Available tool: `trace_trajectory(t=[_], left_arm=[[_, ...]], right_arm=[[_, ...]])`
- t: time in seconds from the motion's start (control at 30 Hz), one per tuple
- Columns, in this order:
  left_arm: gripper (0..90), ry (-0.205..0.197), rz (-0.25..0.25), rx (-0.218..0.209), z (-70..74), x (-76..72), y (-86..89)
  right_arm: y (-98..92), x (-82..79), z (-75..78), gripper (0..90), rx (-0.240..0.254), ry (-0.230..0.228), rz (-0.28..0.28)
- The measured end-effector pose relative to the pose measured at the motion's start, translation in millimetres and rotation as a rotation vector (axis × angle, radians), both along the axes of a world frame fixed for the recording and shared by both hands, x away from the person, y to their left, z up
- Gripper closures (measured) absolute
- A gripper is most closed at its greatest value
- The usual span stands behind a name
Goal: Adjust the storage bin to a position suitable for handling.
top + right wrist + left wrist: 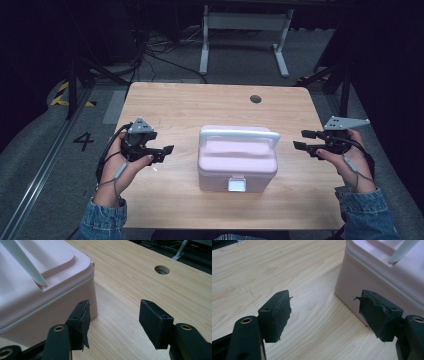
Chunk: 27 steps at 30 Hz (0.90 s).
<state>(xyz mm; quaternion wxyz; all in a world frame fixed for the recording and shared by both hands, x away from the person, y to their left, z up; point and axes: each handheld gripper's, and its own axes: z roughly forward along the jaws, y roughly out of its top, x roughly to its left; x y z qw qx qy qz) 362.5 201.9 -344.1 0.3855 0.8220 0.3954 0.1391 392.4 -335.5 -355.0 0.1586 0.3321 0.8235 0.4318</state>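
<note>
Pale pink lidded box point(236, 162) with raised white handle point(239, 135), closed, white latch point(236, 184) on near side, sitting upright at centre of wooden table point(170, 105).

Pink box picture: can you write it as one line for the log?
pink plastic box with white handle: closed, mid-table | left tongs: open, beside box | right tongs: open, beside box

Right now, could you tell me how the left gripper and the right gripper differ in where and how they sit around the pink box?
The left gripper sits left of the pink box; the right gripper sits to its right. The left gripper's pads look frayed on both jaws; in the right gripper view only one pad hangs ragged. Both are open, empty, pointed at the box and not touching it.
</note>
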Motion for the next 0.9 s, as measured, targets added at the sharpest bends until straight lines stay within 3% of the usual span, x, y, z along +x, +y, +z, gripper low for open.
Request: trace_trajectory(t=[0.23, 0.53, 0.9], left_arm=[[26.4, -0.023, -0.029, -0.025, 6.0, -3.2, -6.7], [26.3, -0.057, -0.143, -0.122, 17.8, -8.1, -33.5], [27.3, -0.071, -0.223, -0.146, 11.1, 2.6, -67.7]], right_arm=[[-2.2, -2.5, 0.7, 42.5, 0.007, -0.003, -0.001], [-3.9, -7.1, -0.4, 42.7, -0.002, -0.015, -0.007], [-11.4, -15.2, -3.4, 41.6, 0.013, -0.006, -0.026]])
